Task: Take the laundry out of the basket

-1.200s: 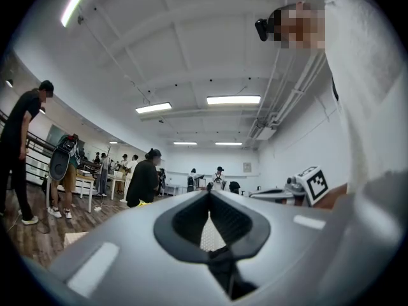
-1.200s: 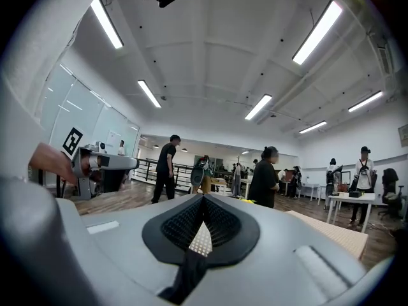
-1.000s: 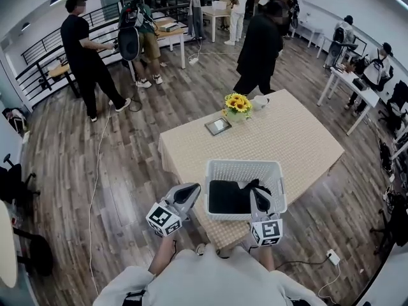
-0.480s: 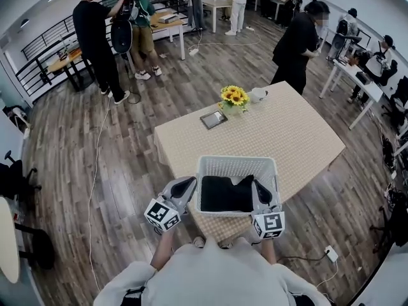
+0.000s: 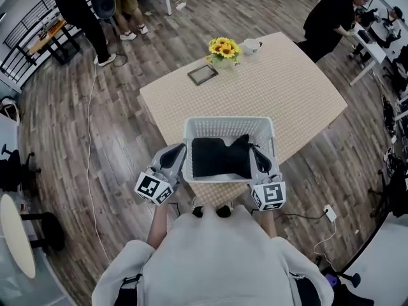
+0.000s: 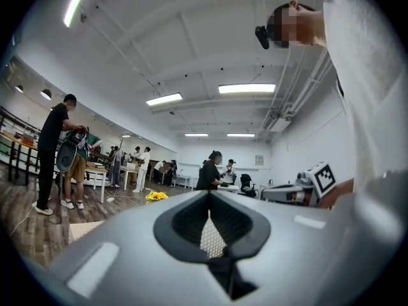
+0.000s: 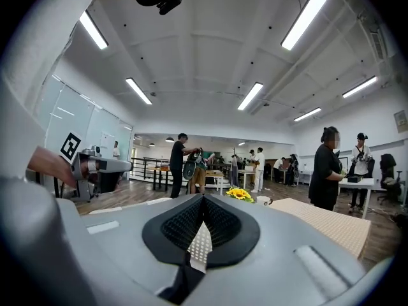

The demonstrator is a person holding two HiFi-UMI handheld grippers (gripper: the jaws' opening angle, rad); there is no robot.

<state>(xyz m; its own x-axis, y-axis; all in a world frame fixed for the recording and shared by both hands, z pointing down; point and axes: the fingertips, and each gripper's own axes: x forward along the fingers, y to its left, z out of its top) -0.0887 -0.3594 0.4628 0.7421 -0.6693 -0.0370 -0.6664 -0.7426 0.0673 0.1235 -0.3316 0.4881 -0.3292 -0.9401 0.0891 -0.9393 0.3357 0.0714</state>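
Note:
A white plastic basket [image 5: 227, 127] stands at the near edge of the table [image 5: 287, 94], which has a beige cloth. Dark laundry [image 5: 217, 159] lies inside it, with one corner sticking up at the right. My left gripper [image 5: 173, 153] hangs just outside the basket's left wall. The right gripper [image 5: 257, 153] is at the basket's right rim, next to the raised corner of cloth. In the left gripper view [image 6: 209, 196] and the right gripper view [image 7: 203, 199], each pair of pads meets with nothing between them, and both point level across the room.
Sunflowers [image 5: 223, 46], a white cup [image 5: 250, 44] and a small framed picture [image 5: 202, 74] sit at the table's far end. A person in black [image 5: 331, 14] stands past the far right corner. Other people and desks are farther back. A cable and power strip [image 5: 329, 213] lie on the floor at the right.
The head view has tipped further down, so the basket and table sit higher in the frame. The person in black walked right along the table's far side. Both grippers stayed beside the basket.

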